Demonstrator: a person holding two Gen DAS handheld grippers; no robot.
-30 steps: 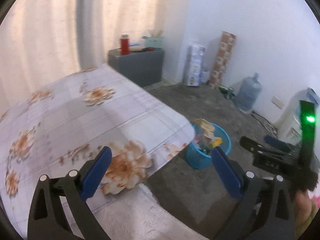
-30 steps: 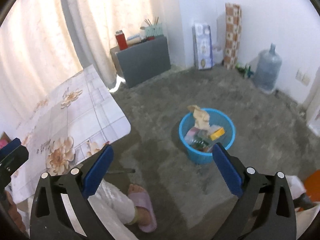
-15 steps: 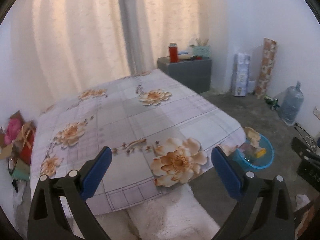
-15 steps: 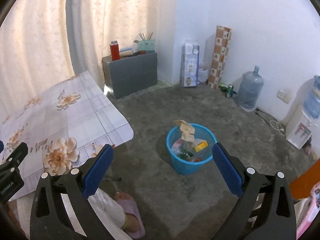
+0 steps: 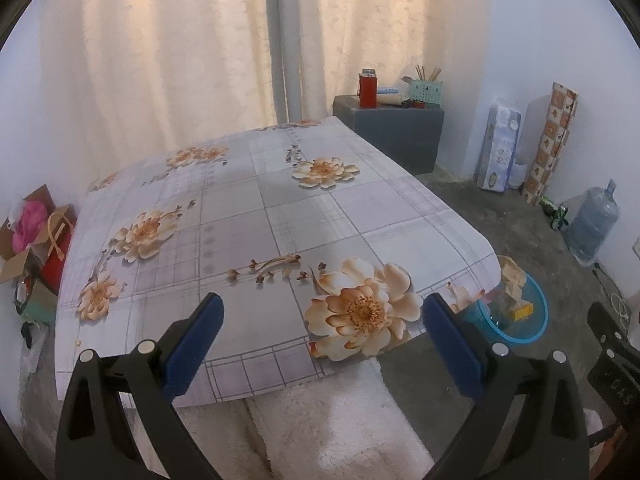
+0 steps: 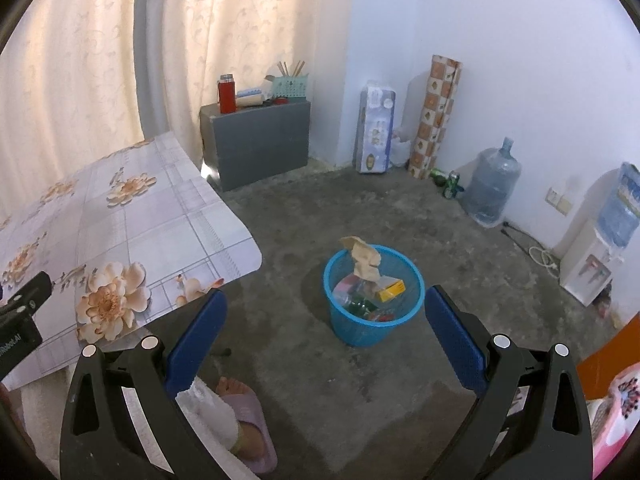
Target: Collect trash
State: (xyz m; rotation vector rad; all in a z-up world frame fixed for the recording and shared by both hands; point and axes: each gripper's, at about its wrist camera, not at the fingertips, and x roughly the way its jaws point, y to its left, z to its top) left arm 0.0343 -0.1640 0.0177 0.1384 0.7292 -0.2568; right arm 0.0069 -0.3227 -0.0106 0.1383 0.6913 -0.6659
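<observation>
Left gripper (image 5: 320, 340): jaws spread wide, nothing between them, held above the near edge of the table (image 5: 240, 216); flowered cloth bears no visible litter.

Right gripper (image 6: 324, 332): jaws likewise apart and empty, aimed at the floor.

Blue basket (image 6: 372, 330): on the floor off the table's right corner, within easy reach for dropping. Holds the trash (image 6: 370, 284): crumpled paper over the rim, yellow box, wrappers. Collection appears complete.

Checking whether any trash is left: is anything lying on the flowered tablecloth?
No, the flowered tablecloth is bare in the left view, and the trash sits in the blue basket.
</observation>
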